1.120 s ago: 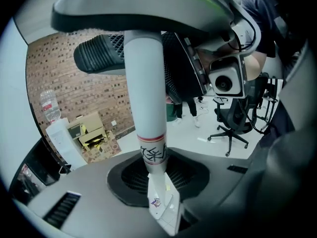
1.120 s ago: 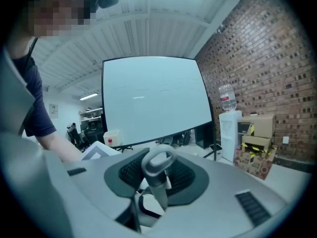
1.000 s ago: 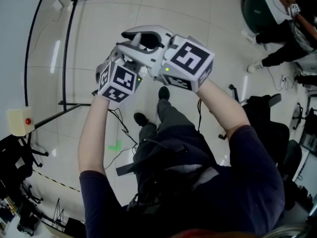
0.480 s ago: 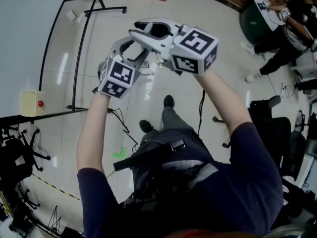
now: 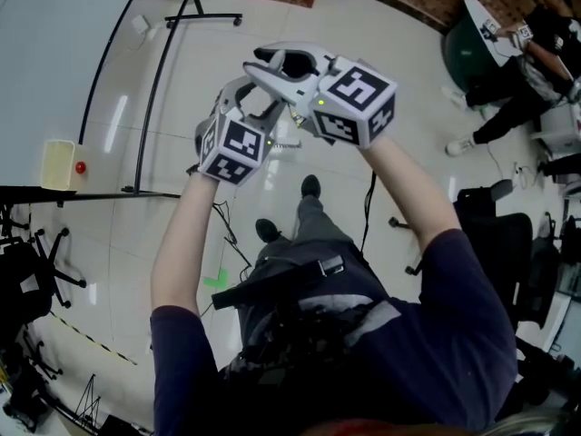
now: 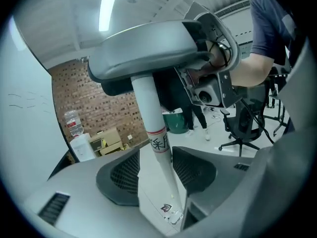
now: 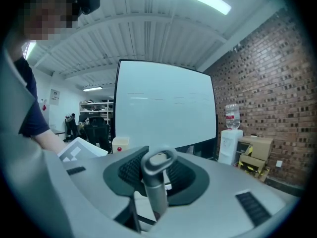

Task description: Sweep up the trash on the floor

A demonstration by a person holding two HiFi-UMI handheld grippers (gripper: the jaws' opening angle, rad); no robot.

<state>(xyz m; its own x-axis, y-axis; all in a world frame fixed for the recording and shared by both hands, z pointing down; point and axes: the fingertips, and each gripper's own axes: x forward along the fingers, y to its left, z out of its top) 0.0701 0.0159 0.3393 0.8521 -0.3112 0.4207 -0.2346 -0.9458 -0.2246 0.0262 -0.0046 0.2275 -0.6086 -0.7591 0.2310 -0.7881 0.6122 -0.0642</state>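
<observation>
The person stands with both arms raised in front of the chest, the two tools close together above the pale tiled floor (image 5: 182, 107). The right claw (image 5: 263, 64) is clamped on the top of a long white pole (image 6: 148, 108). In the right gripper view the pole's grey looped end (image 7: 157, 162) sticks up between the dark ribbed pads, which sit close on both sides of it. Just below, the left claw (image 5: 250, 98) has its jaws apart, and they have just been opening. The left gripper view shows the pole running down between the pads with a gap on one side (a red band and dark characters ring the shaft there), so it is not gripped. The right claw shows in that view as a broad grey shape across the top of the pole. The trash (image 6: 167, 208) is a few small scraps on the floor beside the pole's lower end, seen through the gap of the left claw; what the scraps are is too small to tell. Around the room stand a whiteboard (image 7: 163, 108), a brick wall (image 7: 267, 83), a water dispenser (image 7: 230, 138), cardboard boxes (image 7: 255, 155), a green bin (image 6: 176, 120) and an office chair (image 6: 245, 128). Another person (image 5: 536, 34) sits at the far right of the head view.
</observation>
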